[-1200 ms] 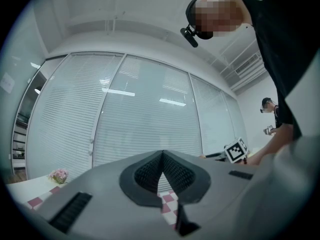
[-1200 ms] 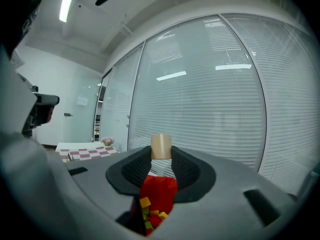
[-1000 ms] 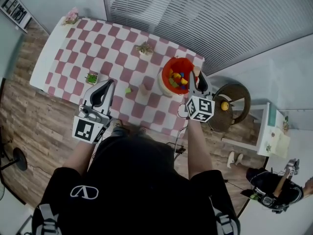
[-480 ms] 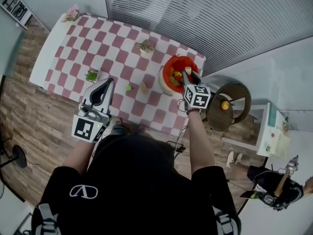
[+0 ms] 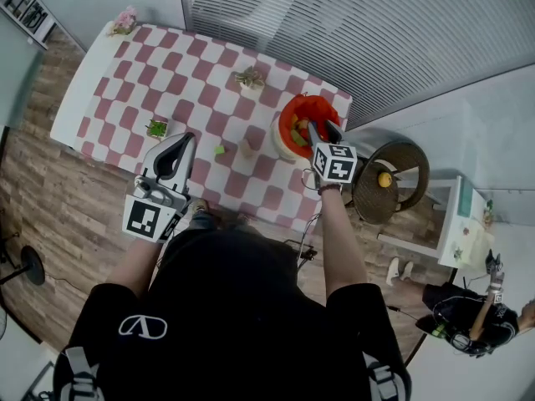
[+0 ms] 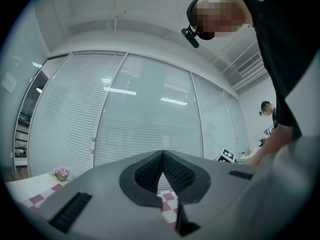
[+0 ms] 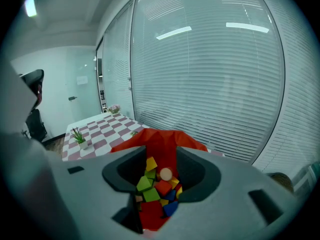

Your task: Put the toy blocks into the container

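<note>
Over container (image 5: 310, 102) rim, right gripper (image 5: 316, 129).

Soft, cool, even light is filling every view, casting only faint shadows. Lamp reflections (image 7: 172, 33) are glaring on the blinds (image 7: 210, 84) in the upper frame; both gripper views are bending and darkening toward their edges.

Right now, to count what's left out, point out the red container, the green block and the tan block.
red container (image 5: 305, 103), head view, far rim.
green block (image 5: 219, 150), head view, top face.
tan block (image 5: 247, 149), head view, top face.
</note>
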Demonstrator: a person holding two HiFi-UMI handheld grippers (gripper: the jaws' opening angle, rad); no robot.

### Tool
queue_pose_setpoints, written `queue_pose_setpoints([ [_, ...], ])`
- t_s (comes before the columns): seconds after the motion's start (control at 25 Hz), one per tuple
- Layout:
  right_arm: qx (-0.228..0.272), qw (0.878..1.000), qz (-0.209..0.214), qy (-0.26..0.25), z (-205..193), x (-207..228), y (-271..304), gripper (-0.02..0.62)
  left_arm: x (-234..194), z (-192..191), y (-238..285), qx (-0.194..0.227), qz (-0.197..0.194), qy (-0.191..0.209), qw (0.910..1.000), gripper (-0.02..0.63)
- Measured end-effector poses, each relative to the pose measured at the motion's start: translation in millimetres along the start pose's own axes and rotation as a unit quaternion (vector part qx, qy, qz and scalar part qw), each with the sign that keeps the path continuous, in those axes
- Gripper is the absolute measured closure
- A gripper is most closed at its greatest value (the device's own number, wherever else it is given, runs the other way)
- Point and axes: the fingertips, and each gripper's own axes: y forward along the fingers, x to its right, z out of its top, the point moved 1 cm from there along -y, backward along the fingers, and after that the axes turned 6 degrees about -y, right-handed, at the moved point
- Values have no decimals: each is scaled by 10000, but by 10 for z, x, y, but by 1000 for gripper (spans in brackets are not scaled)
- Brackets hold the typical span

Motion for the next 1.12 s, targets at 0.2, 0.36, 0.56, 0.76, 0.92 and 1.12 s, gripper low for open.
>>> queue_pose_setpoints([
  [0.2, 193, 9997, -125, -9, 102, 61, -92, 405, 5, 47, 7, 101, 3, 21, 9999, 600],
  [0.36, 510, 9986, -127, -67, 315, 9, -212, 404, -8, -11, -13, -31, 7, 16, 10000, 600],
  [0.56, 1073, 9939, -42, -256, 707, -171, -452, 405, -24, -31, -30, -67, 12, 12, 10000, 600],
  [0.76, 1876, 9815, 66, -381, 1165, -363, -818, 405, -54, 21, -34, 12, 55, 7, 10000, 600],
  [0.92, 2481, 9675, 90, -480, 1464, -540, -1164, 406, -48, 87, -28, 83, 46, 39, 9999, 600],
  [1.12, 3091, 9478, 101, -777, 1740, -777, -1551, 413, -39, 126, -8, 145, 22, 51, 9999, 600],
])
